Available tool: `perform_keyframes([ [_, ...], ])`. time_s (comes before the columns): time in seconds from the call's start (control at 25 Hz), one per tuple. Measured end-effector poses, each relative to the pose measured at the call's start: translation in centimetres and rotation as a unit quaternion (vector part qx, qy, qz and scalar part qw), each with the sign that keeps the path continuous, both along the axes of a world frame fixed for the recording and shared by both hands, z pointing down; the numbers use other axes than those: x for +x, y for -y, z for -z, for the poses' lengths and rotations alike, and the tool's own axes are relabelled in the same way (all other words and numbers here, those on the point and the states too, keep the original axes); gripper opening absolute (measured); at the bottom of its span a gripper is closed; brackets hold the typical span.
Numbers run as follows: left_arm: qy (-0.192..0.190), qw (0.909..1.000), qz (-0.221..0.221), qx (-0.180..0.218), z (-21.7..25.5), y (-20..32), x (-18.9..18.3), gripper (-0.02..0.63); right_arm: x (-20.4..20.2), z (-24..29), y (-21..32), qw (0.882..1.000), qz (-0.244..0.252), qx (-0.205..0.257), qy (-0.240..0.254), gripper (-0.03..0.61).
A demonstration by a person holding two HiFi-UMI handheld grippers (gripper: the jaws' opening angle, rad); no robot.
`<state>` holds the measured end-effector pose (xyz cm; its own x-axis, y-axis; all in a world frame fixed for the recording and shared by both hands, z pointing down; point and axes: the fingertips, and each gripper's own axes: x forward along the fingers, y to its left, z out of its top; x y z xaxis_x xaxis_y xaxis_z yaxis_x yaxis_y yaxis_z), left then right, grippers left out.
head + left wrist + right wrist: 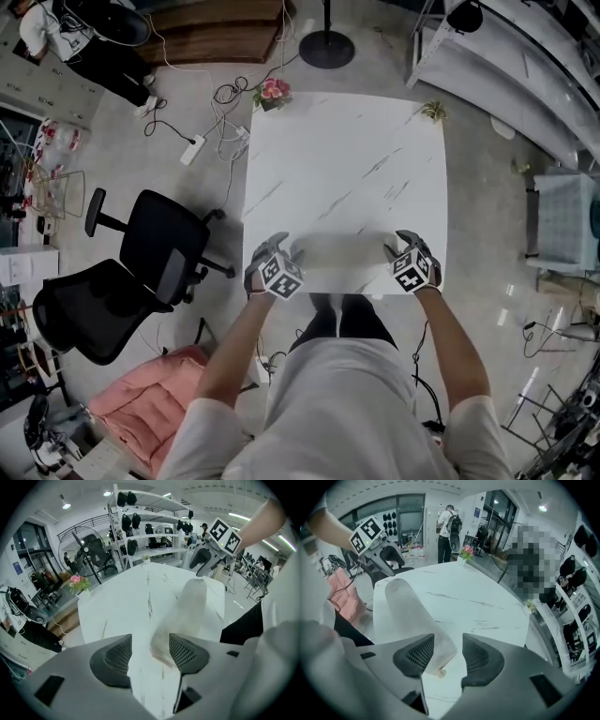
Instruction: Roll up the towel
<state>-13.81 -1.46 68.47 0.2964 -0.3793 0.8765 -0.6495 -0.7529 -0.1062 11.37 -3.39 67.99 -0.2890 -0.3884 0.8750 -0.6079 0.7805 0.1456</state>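
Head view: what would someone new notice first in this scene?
A pale towel, rolled into a long tube, lies along the near edge of the white marble table. The left hand-held gripper and the right hand-held gripper sit at its two ends, jaws apart. Pink flowers stand at the table's far left corner.

At the near edge of the desk (347,169), I see a pale shirt (347,403) with short sleeves (202,436) and dark trousers (342,323). The left claw (279,246) and the right claw (401,246) are smooth grey shells. Each one has a cube (280,276) with black and white square marks. Their pads (115,656) are dark and round, with tiny dots all over like a net.
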Motion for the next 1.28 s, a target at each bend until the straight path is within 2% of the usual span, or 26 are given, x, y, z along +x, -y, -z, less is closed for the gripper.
perform_keyframes([
  [0.24, -0.08, 0.9949, 0.046, 0.04, 6.2, -2.9, 0.5, 0.226, -1.2, 7.6, -2.9, 0.995, -0.042, 0.069, 0.056, 0.153],
  [0.4, -0.131, 0.9853, 0.077, 0.077, 11.4, -4.5, 1.0, 0.188, -1.5, 13.3, -4.7, 0.986, -0.064, 0.119, 0.095, 0.109],
  [0.6, -0.178, 0.9732, 0.098, 0.108, 17.0, -7.7, 2.7, 0.16, -1.0, 18.5, -7.9, 0.977, -0.079, 0.146, 0.135, 0.086],
  [0.88, -0.209, 0.9565, 0.114, 0.169, 23.7, -12.0, 4.8, 0.12, -0.3, 23.7, -12.5, 0.963, -0.073, 0.17, 0.194, 0.042],
  [1.04, -0.214, 0.9469, 0.139, 0.196, 26.1, -14.8, 5.8, 0.093, 0.8, 25.8, -15.7, 0.956, -0.067, 0.181, 0.223, 0.028],
  [1.16, -0.218, 0.9386, 0.161, 0.214, 27.6, -17.4, 6.5, 0.05, 1.3, 27.8, -18.2, 0.951, -0.047, 0.193, 0.236, 0.02],
  [1.28, -0.22, 0.9311, 0.181, 0.228, 28.8, -20.0, 7.2, 0.035, 1.9, 30.1, -20.3, 0.946, -0.023, 0.207, 0.249, 0.014],
])
